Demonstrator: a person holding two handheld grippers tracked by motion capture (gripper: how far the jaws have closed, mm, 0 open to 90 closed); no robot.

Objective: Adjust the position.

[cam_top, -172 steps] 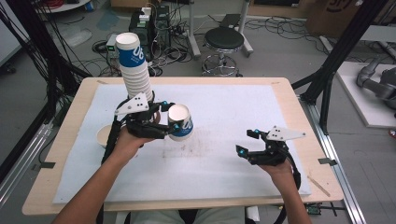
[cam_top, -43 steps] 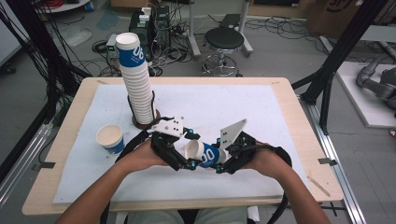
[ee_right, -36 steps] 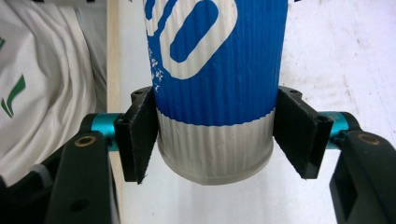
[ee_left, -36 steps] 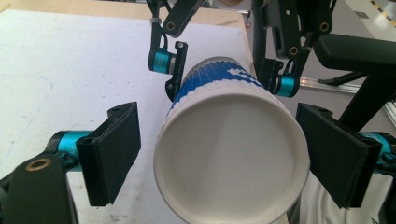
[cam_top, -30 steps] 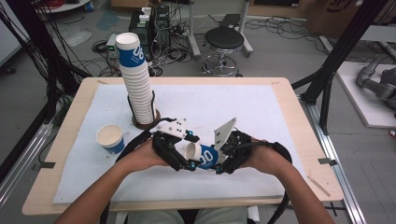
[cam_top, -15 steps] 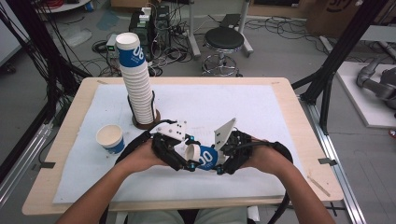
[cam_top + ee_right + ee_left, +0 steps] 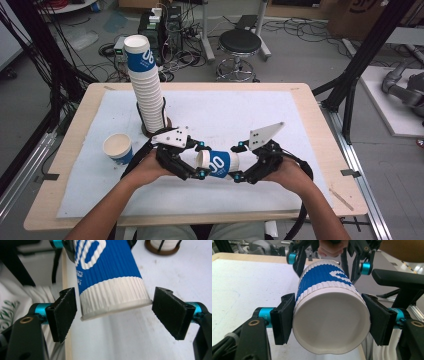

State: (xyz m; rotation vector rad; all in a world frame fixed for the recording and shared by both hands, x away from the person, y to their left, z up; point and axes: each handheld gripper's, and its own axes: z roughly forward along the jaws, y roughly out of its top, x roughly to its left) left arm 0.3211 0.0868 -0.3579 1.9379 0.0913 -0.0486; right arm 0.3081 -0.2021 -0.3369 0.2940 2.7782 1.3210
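The left gripper [image 7: 329, 322] clamps the paper cup [image 7: 330, 315] at its base. The cup's rim end lies between the right gripper's [image 7: 115, 312] just-opened, non-contacting jaws. Beyond stands the cup stack [image 7: 146, 85].

Even, bright overhead light, soft shadows, slight blur in both gripper views.

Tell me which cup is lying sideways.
The blue-banded cup between the two grippers, clamped by the left gripper. The single cup and the stack stand upright.
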